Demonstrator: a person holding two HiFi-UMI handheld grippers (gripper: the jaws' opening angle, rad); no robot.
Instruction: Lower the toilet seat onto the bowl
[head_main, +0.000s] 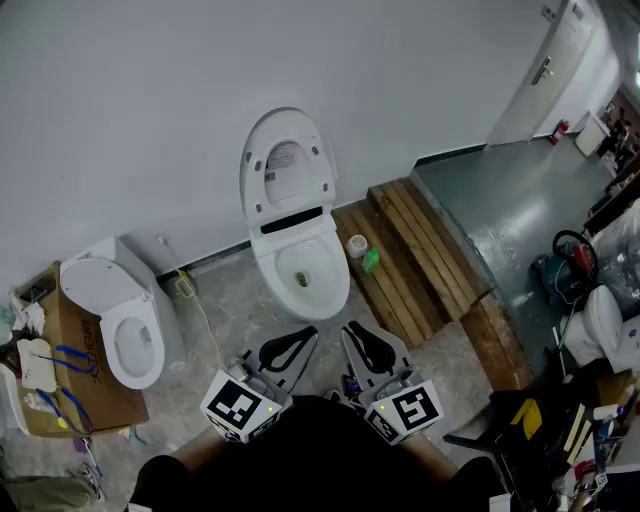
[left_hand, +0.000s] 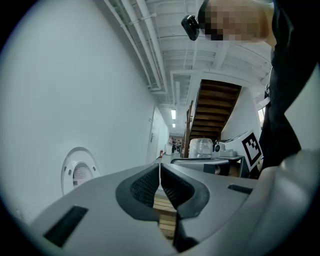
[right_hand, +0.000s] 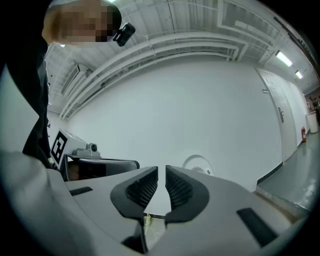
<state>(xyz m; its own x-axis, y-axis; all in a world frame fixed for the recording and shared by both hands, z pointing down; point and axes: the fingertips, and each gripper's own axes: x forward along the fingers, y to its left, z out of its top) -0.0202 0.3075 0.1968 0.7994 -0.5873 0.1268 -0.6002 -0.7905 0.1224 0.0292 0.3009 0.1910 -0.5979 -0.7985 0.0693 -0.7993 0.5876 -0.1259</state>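
A white toilet stands against the wall, its seat and lid (head_main: 287, 172) raised upright above the open bowl (head_main: 303, 272). My left gripper (head_main: 306, 335) and right gripper (head_main: 350, 329) hover side by side just in front of the bowl, apart from it, both shut and empty. In the left gripper view the raised seat (left_hand: 77, 173) shows at the left beyond the shut left gripper (left_hand: 160, 174). In the right gripper view the raised seat (right_hand: 198, 164) sits just past the shut right gripper (right_hand: 161, 176).
A second white toilet (head_main: 118, 322) with its lid up stands at the left beside a cardboard box (head_main: 72, 372). Wooden planks (head_main: 425, 255) lie right of the bowl, with a green bottle (head_main: 370, 260) and a small white roll (head_main: 356, 244) on them. Clutter fills the right edge.
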